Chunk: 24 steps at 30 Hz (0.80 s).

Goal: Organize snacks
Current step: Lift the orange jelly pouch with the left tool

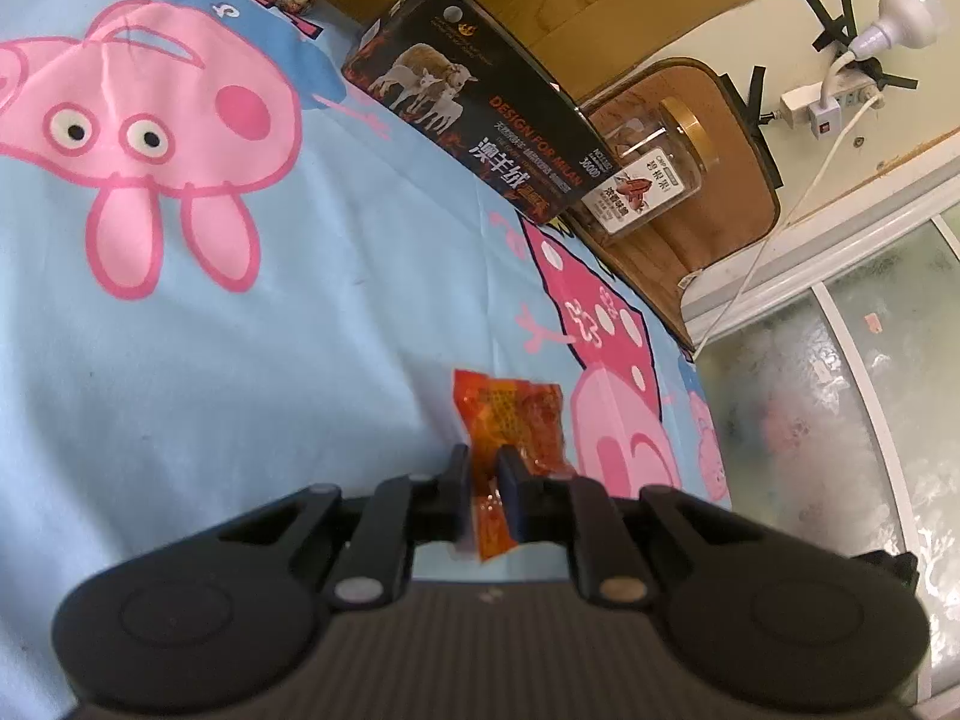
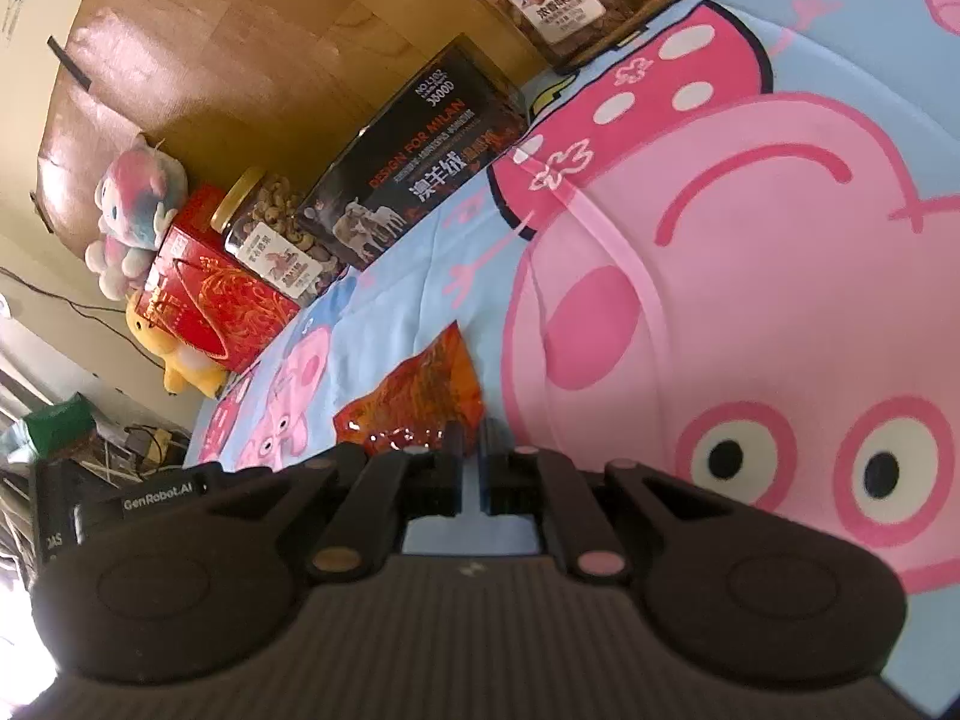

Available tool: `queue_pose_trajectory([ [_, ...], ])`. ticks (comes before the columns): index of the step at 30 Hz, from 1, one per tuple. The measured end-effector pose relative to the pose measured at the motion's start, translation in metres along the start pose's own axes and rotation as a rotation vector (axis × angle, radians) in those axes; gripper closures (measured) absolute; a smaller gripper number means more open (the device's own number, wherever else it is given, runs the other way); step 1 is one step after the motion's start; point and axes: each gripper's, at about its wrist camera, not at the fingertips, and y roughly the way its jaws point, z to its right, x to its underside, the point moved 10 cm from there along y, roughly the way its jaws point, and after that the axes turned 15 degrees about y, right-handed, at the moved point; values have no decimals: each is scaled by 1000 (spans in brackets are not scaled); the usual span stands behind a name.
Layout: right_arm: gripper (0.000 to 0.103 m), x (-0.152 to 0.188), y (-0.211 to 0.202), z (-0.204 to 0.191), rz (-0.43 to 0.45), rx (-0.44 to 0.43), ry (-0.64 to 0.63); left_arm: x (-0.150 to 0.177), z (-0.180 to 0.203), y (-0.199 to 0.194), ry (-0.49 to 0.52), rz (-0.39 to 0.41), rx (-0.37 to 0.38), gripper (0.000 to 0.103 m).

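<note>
Pickup step: your left gripper (image 1: 483, 468) clamps orange snack packet (image 1: 510, 420) lying on cartoon bedsheet (image 1: 240, 330). Your right gripper (image 2: 471, 441) closed, empty, beside a packet. Next: lift toward black box (image 1: 474, 114), w/o dragging.

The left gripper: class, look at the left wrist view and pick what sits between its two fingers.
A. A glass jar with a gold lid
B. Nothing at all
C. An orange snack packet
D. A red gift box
C: in the left wrist view the left gripper is shut on the orange snack packet, whose wrapper is pinched between the two fingers above the blue cartoon bedsheet.
</note>
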Motion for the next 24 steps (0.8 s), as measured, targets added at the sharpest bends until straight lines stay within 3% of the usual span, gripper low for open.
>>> queue_pose_trajectory([
  [10,100,9,-11,-19,53,-3,-132,-3,10,-15,57,25,11,94],
  [14,100,19,-13,-21,8,-34,-109,-5,12,-25,74,46,10,94],
  [18,96,26,-9,-20,-14,-32,-94,1,4,-16,72,9,-26,90],
  [22,94,27,-5,-8,-41,-15,-36,5,2,-13,40,21,31,74],
  [24,94,27,-5,-3,-55,-37,17,6,4,-12,41,18,31,80],
])
